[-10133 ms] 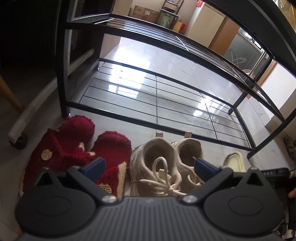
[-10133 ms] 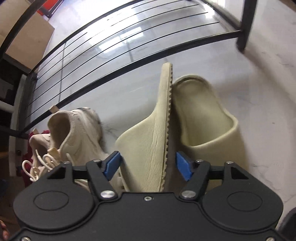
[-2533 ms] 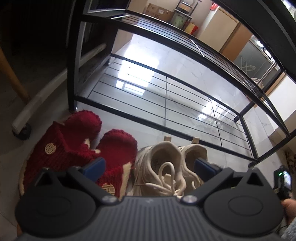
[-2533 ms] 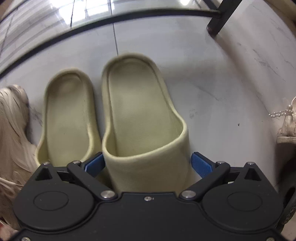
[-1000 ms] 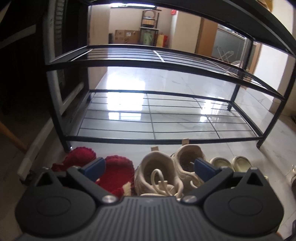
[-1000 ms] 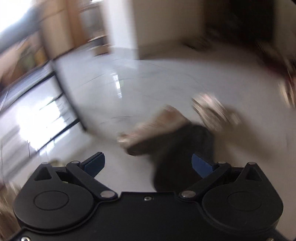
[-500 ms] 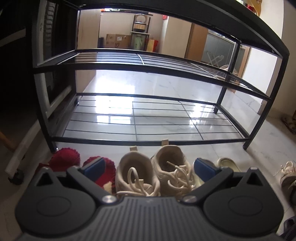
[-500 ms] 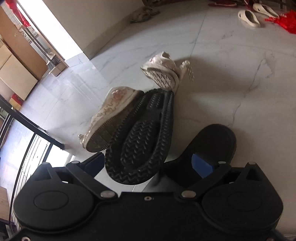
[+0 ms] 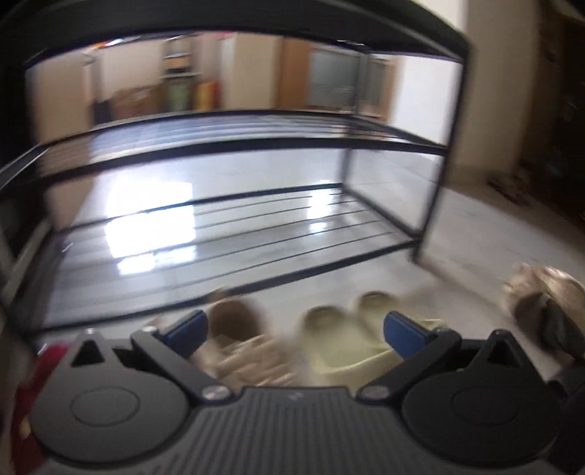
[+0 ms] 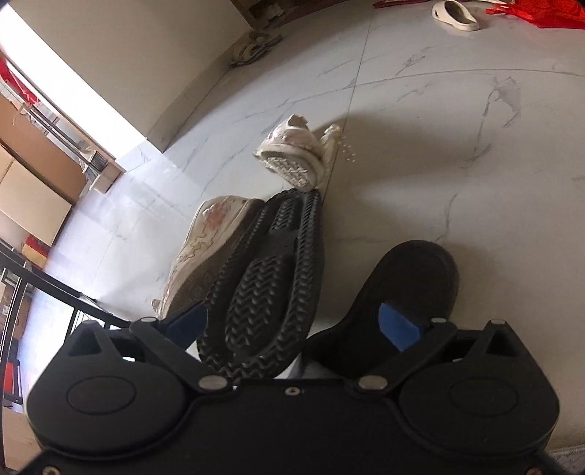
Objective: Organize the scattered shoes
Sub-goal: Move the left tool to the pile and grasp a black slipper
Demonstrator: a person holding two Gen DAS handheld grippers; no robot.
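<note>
Shoe rack [image 9: 369,153]: you are facing its black shelves in the left wrist view, and every shelf showing there is bare; the picture is blurred.
Floor [image 10: 457,120]: you are working over pale marble tiles, with shoes lying both beside the rack and well away from it.
Sorted row: cream sneakers [image 9: 237,339] and yellow slides [image 9: 347,329] are sitting side by side just in front of the rack, with something red [image 9: 29,387] at the far left edge.
Black slides: one black slide [image 10: 267,285] is lying on its edge with the tread facing you, the other black slide [image 10: 409,288] resting just beside it.
White sneakers: one white sneaker [image 10: 208,248] is touching the tipped slide, another white sneaker [image 10: 296,153] is tipped over beyond it.
Far strays: a pale slipper [image 10: 455,14] is lying well apart.
Right gripper [image 10: 292,325]: you are holding it spread wide, empty, around the black pair.
Left gripper [image 9: 294,329]: you are holding it released, gripping nothing.
Progress: I judge you roughly halfway; the black and white pairs are waiting.
</note>
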